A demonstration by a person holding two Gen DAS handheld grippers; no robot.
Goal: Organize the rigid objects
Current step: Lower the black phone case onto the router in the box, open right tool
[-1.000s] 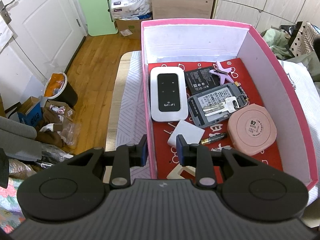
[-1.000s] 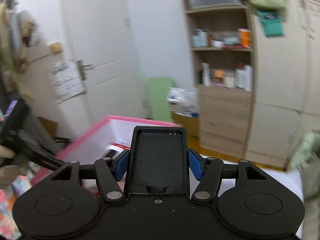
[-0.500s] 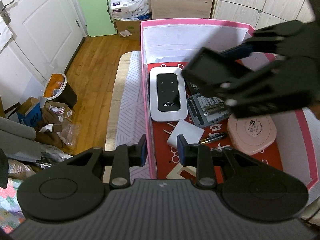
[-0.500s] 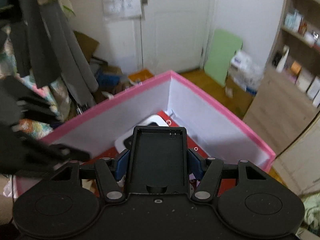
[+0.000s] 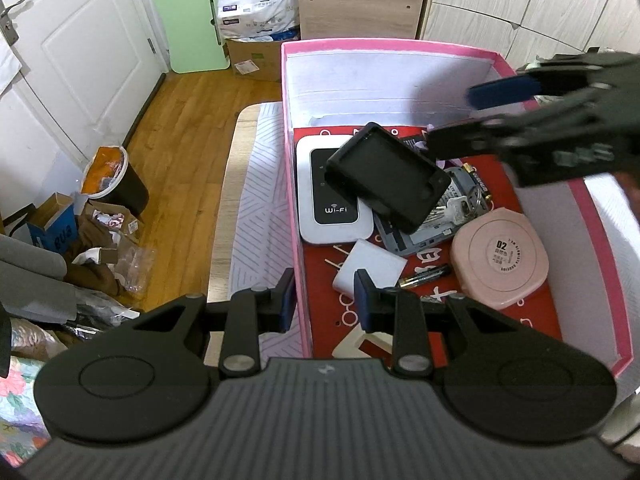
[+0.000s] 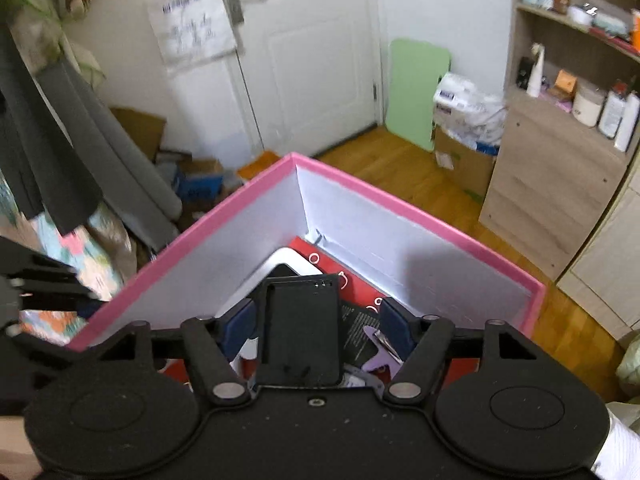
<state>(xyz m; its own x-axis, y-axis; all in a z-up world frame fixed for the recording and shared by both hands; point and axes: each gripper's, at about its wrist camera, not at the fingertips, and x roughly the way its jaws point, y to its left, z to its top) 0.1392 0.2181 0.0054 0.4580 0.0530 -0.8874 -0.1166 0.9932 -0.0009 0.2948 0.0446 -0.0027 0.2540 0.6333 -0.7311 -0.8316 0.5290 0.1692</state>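
Wooden flooring [image 5: 192, 128] and a white door [image 6: 304, 52] frame a table edge on which a pink box [image 5: 384, 46] with white inner walls stands.

Low in the left wrist view, the left gripper [image 5: 325, 300] straddles the near-left wall of the box, one blue pad outside and one inside; the pink wall sits in the gap and the pads do not seem to press it, so it reads as parted and holding nothing.

The right gripper [image 6: 318, 326] reaches in over the box from the right side. Its jaws are opening: in the right wrist view a gap shows on each side between the blue pads and the black tray-like case [image 5: 386, 176], which lies tilted between them, its lower end over the grey device and its upper end over the white Wi-Fi router [image 5: 332, 216].

On the red floor of the box, the router lies at the left. Beside it is a grey device [image 5: 416, 236] with keys [image 5: 456, 206] on it. A round pink case [image 5: 498, 256] rests to the right. A white block [image 5: 370, 268] and a small battery [image 5: 426, 276] lie nearer the left gripper. A purple clip [image 6: 382, 354] shows only in the right wrist view.
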